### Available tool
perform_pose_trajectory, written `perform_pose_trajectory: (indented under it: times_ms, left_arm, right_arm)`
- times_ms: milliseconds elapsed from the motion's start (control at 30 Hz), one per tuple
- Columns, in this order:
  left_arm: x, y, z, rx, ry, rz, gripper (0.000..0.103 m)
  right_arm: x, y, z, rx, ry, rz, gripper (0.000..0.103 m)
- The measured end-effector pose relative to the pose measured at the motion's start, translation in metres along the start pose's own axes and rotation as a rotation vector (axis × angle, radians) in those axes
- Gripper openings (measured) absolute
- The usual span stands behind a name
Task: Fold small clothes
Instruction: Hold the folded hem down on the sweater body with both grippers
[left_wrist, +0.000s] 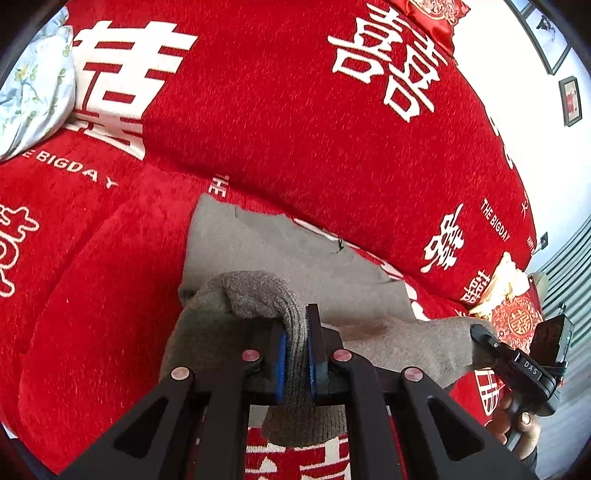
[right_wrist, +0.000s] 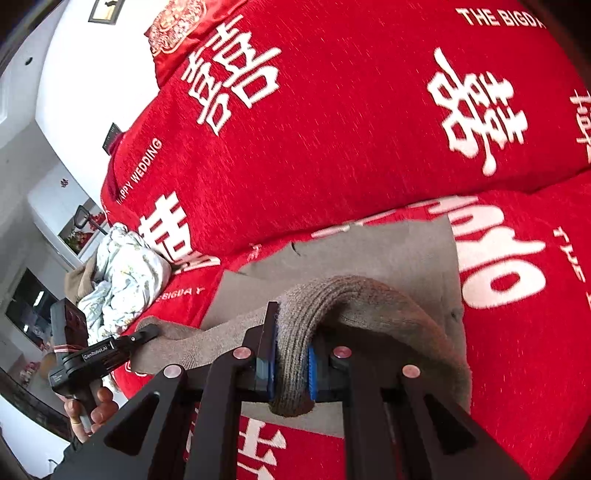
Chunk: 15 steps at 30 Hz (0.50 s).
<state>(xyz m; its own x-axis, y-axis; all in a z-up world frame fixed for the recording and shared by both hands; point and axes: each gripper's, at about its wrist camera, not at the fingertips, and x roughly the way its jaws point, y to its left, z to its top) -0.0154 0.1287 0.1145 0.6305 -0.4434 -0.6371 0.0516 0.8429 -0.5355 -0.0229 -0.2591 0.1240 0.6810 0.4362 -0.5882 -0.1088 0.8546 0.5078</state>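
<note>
A grey knit garment (left_wrist: 280, 251) lies partly flat on the red sofa seat, its near edge lifted. My left gripper (left_wrist: 297, 326) is shut on the ribbed hem at the garment's left end, and the knit bunches between the blue pads. In the right wrist view the right gripper (right_wrist: 291, 332) is shut on the same thick ribbed hem, which arcs up over the flat grey garment (right_wrist: 369, 251). Each camera sees the other tool: the right gripper (left_wrist: 479, 331) and the left gripper (right_wrist: 147, 331) both pinch an end of the hem stretched between them.
The red sofa cover (left_wrist: 295, 110) with white characters rises as a backrest just behind the garment. A floral blue-white cloth (right_wrist: 122, 273) is piled at the left end of the seat. A red embroidered cushion (left_wrist: 517, 321) sits at the right end. A person's hand (right_wrist: 92, 406) holds the left tool.
</note>
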Motion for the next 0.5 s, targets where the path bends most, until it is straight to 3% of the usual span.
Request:
perform_pose_trajectory:
  times_ms: [500]
  left_arm:
    - [0.010,-0.004,0.007,0.015,0.008,0.017,0.010]
  right_arm:
    - [0.008,-0.004,0.005,-0.003,0.008,-0.028,0.013]
